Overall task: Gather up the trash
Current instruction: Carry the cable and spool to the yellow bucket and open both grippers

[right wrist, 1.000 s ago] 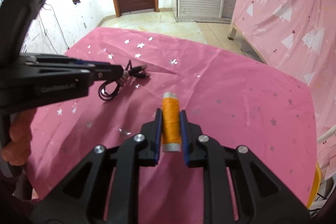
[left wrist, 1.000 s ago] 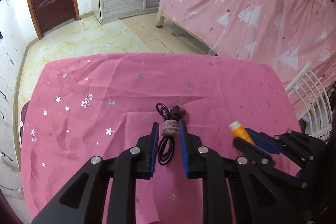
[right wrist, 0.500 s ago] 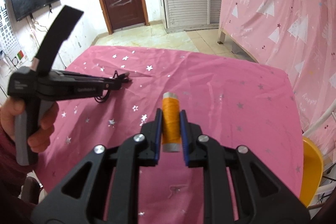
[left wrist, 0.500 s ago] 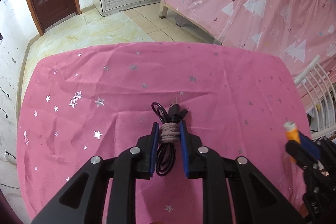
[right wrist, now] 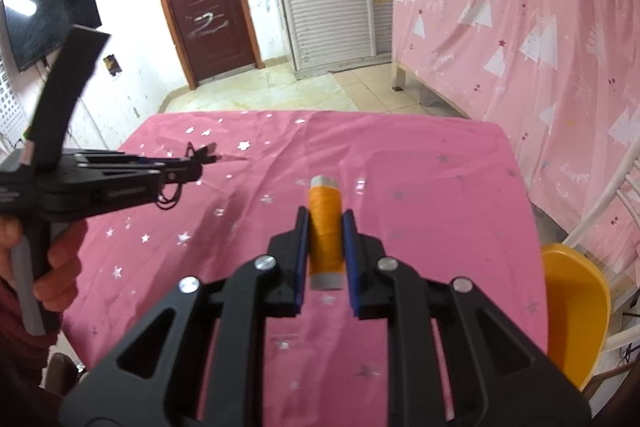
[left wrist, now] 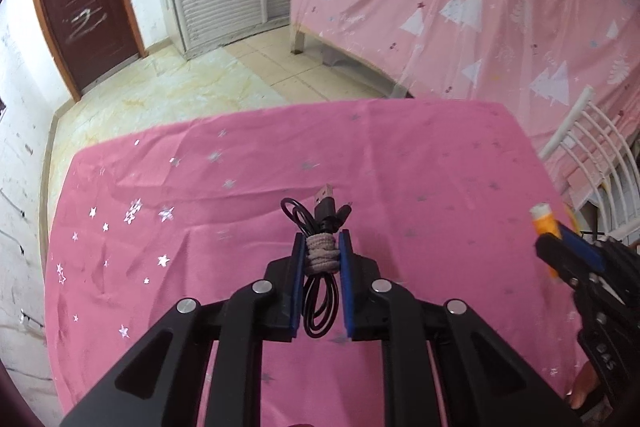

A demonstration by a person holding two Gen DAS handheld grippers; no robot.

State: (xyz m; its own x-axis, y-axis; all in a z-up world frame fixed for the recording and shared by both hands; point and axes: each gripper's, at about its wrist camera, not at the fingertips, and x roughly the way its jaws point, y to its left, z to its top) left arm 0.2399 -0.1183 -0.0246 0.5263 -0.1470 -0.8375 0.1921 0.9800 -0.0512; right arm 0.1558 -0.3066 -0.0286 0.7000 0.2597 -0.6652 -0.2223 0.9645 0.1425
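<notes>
My left gripper [left wrist: 322, 247] holds a coiled black USB cable [left wrist: 325, 202] by its beige tie [left wrist: 322, 259], above the pink star-print tablecloth [left wrist: 400, 155]. Its jaws are closing tighter on the bundle, and the cable's loop hangs between the fingers. My right gripper [right wrist: 325, 227] is shut on an orange thread spool [right wrist: 325, 199], held lengthwise between the blue pads over the cloth [right wrist: 420, 167]. From the right wrist view the left gripper [right wrist: 200, 165] is at the left with the cable [right wrist: 170, 201] dangling. In the left wrist view the right gripper [left wrist: 554, 241] and spool [left wrist: 543, 223] sit at the right edge.
A yellow plastic tub [right wrist: 576, 307] stands just past the table's right edge, beside a white slatted chair back [left wrist: 592, 147]. A person's hand [right wrist: 56, 267] grips the left tool's handle. Pink tree-print curtains hang at the back right, with a tiled floor and a brown door beyond.
The cable has left the cloth and now hangs in the left gripper. The right gripper carried the spool toward the table's right side, and the yellow tub has come into view.
</notes>
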